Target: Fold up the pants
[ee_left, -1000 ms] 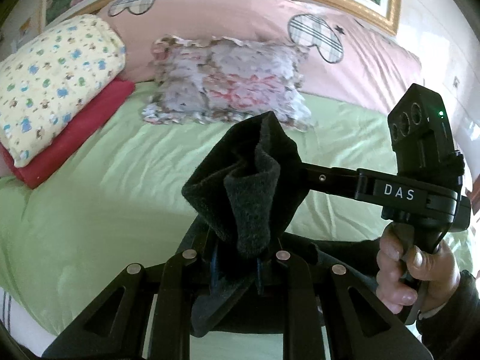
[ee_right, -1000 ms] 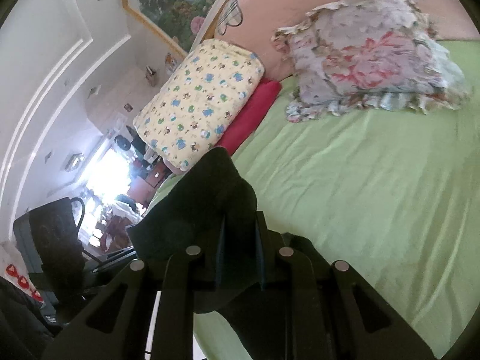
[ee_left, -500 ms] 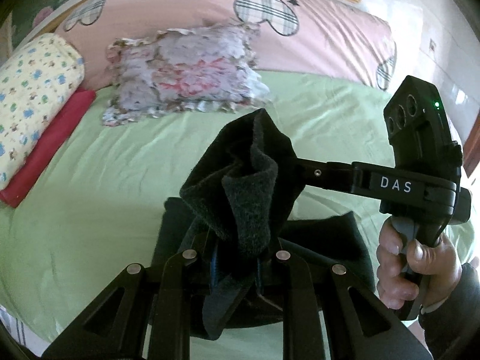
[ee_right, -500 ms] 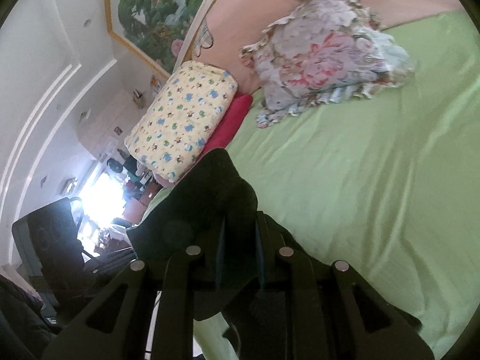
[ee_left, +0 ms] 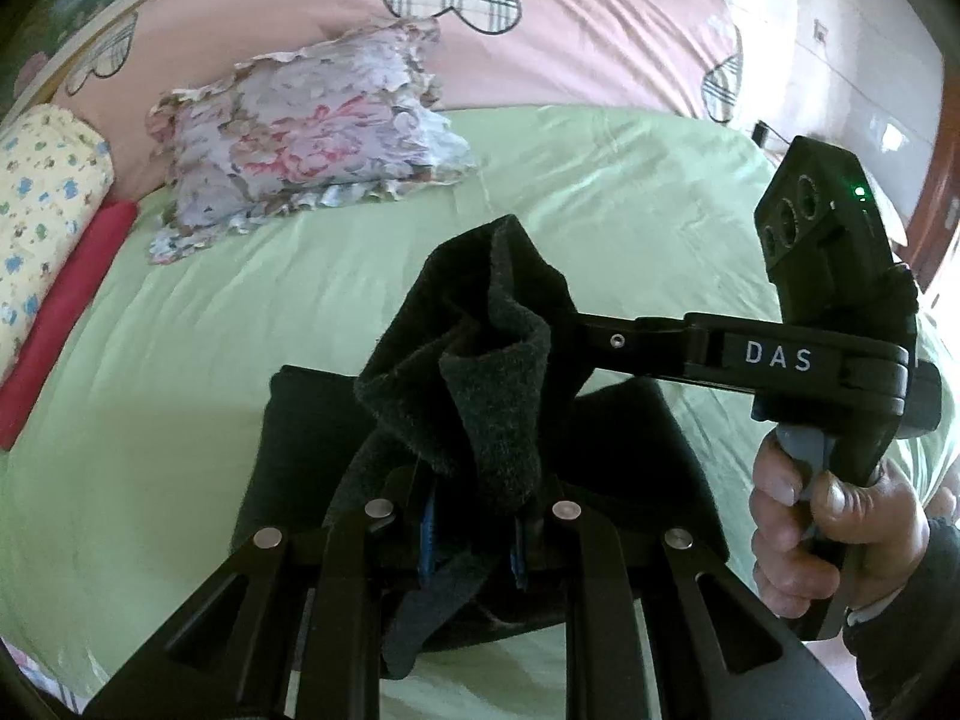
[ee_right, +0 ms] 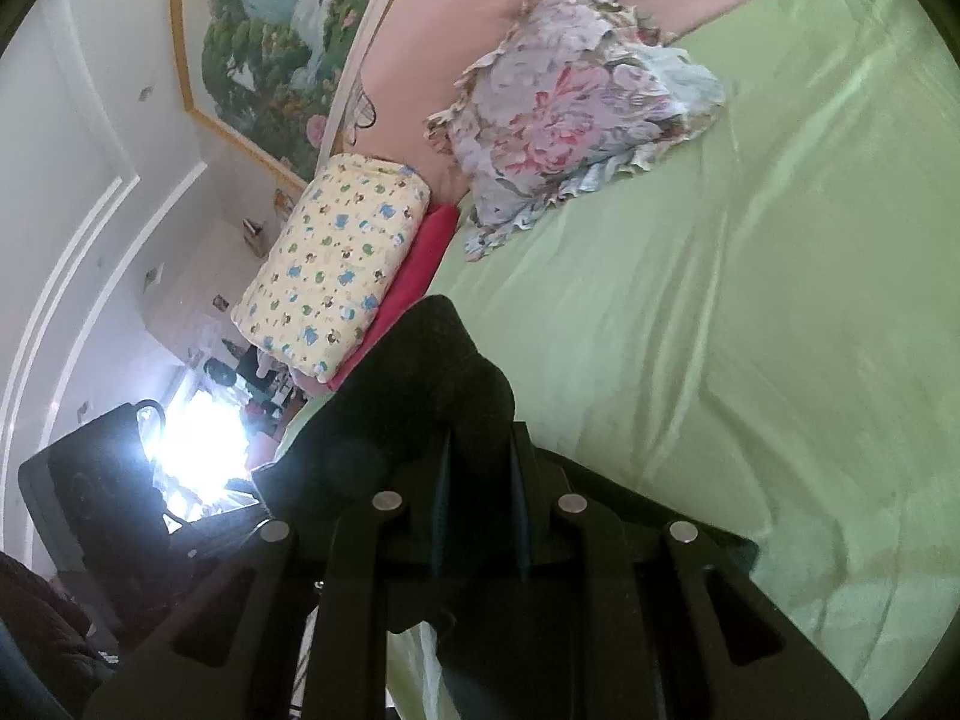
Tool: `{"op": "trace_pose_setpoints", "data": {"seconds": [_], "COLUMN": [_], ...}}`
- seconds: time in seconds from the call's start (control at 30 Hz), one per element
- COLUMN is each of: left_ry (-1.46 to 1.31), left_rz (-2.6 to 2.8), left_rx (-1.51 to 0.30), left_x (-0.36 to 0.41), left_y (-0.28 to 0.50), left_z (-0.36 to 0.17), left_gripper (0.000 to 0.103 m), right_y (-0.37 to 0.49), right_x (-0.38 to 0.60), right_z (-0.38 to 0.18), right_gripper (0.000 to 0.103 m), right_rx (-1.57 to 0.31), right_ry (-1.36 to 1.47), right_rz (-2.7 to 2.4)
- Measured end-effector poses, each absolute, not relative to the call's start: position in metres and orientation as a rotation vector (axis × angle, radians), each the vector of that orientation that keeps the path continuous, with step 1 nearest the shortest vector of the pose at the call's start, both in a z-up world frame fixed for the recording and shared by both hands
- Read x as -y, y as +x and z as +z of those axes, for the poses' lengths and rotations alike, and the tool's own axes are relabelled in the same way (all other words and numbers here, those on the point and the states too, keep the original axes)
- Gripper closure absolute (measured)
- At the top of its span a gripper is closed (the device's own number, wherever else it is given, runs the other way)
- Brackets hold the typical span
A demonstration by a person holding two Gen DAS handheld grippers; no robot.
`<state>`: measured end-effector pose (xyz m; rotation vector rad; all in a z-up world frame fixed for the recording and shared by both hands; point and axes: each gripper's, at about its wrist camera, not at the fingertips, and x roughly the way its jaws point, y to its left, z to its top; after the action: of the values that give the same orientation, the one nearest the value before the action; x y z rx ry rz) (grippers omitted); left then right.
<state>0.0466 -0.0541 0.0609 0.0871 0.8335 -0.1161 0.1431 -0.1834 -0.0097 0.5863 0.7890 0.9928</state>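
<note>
The dark fleece pants are bunched up over the green bed sheet, with a flat folded part lying on the sheet below. My left gripper is shut on a bunch of the fabric, which stands up in front of the camera. My right gripper reaches in from the right, held by a hand, and is shut on the same raised bunch. In the right wrist view the right gripper pinches the pants; the left gripper's body shows at the lower left.
A floral ruffled pillow lies at the head of the bed against a pink headboard cushion. A yellow printed bundle on a red one sits at the far left. A bright window shows beyond the bed.
Both grippers have moved forward and down with the pants. More of the flat folded part now lies spread on the sheet. The pillows have shifted left and up in the left view.
</note>
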Motion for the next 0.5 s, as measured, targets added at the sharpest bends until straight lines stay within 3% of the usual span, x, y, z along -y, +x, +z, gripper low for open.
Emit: {"op": "trace_pose_setpoints", "data": {"seconds": [0.27,0.5], "left_ry": [0.118,0.116], "left_rz": [-0.152,-0.204], "left_rx": [-0.829,-0.817], "left_x": [0.064,0.062], "left_y": [0.046,0.041], "left_z": [0.052,0.053], "left_gripper": [0.084,0.074], "right_y": [0.137,0.134], "right_x": [0.202,0.203], "right_z": [-0.026,-0.023], "right_gripper": [0.084,0.079], "right_rx": [-0.795,-0.792], "right_ry": [0.616,0.587], "right_rz": [0.963,0.935]}}
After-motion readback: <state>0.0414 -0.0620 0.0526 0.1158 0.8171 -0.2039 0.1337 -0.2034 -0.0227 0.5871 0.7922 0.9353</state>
